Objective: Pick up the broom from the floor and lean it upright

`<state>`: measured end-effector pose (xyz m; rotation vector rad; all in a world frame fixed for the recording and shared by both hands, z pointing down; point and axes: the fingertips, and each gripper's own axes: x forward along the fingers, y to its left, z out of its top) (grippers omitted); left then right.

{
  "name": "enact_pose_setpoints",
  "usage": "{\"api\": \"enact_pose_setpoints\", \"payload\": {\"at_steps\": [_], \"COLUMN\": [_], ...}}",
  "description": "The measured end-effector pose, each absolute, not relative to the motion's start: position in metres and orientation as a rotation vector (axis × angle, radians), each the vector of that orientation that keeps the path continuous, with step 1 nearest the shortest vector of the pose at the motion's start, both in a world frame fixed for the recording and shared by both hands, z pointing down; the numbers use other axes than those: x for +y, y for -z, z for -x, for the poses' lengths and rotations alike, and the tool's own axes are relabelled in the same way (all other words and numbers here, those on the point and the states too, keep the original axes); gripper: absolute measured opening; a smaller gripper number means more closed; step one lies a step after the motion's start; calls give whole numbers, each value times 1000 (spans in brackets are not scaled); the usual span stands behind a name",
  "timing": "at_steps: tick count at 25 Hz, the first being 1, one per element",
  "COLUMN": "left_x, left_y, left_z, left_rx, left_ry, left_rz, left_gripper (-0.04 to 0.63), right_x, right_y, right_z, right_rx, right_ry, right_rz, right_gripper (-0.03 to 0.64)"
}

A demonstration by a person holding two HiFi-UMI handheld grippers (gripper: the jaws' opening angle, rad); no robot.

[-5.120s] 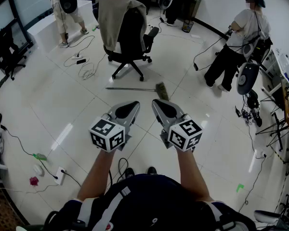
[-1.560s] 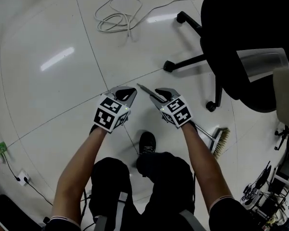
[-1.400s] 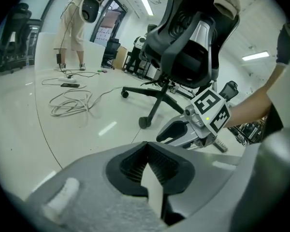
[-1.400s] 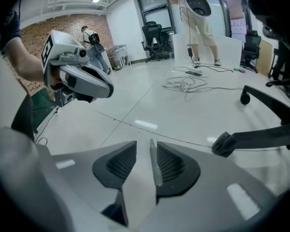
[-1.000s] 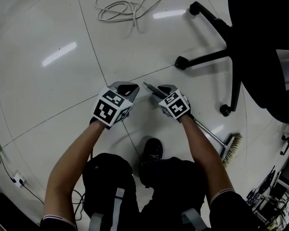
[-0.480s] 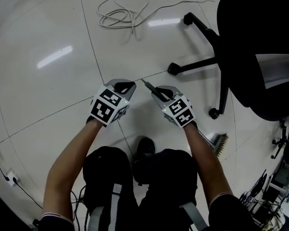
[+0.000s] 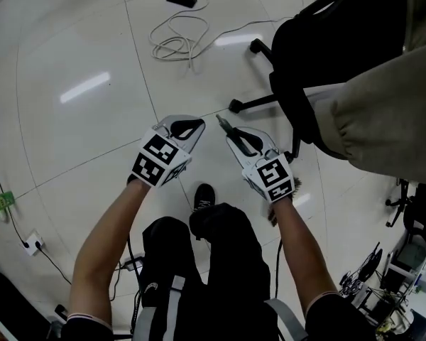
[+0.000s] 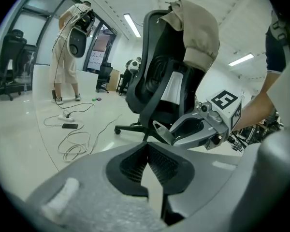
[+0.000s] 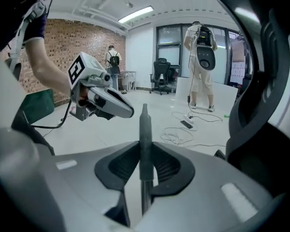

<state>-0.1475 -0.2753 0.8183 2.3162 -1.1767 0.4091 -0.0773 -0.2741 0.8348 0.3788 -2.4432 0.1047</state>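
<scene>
right gripper [image 9: 145,151] gripping the broom [image 9: 144,122]
its fingers, just closed, clamp the handle, whose tip sticks out past them; left gripper [image 8: 148,149] fingers are together on nothing, just beside.

Floor [image 7: 71,69] is glossy off-white tile. The chair [image 7: 319,48] at 2 o'clock is all black, with a beige cloth [image 7: 383,112] over it. Left gripper [image 7: 187,122] and right gripper [image 7: 229,133] are light grey with black ribbed pads, and each has a cube [image 7: 158,163] in black-and-white squares. Broom [image 9: 145,124] handle is dark grey, bristles [image 7: 296,186] tan. White cable [image 7: 172,45] at 12 o'clock, little green thing [image 7: 1,201] at 9. Brick wall [image 9: 58,45] is reddish-brown.
</scene>
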Motion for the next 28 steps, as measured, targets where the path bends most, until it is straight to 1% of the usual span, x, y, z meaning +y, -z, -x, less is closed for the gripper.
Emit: {"api": "enact_pose_setpoints", "payload": {"at_steps": [7, 12, 18, 28], "left_x": [-245, -223, -199, -194], "left_y": [-686, -616, -565, -521], "left_z": [121, 105, 66, -34], "left_rx": [-1120, -1054, -938, -796], "left_ry": [-433, -464, -504, -524], "left_rz": [-2353, -2409, -2487, -2539], "left_gripper": [0, 0, 0, 0], "right_x": [-242, -225, -218, -231], "right_y": [-705, -640, -591, -531], "right_z": [40, 4, -63, -179], "right_rx": [-2408, -2370, -2270, -2242], "right_ry": [-87, -97, -161, -392], "right_rz": [-466, -653, -936, -1302], "right_gripper": [91, 91, 91, 91]}}
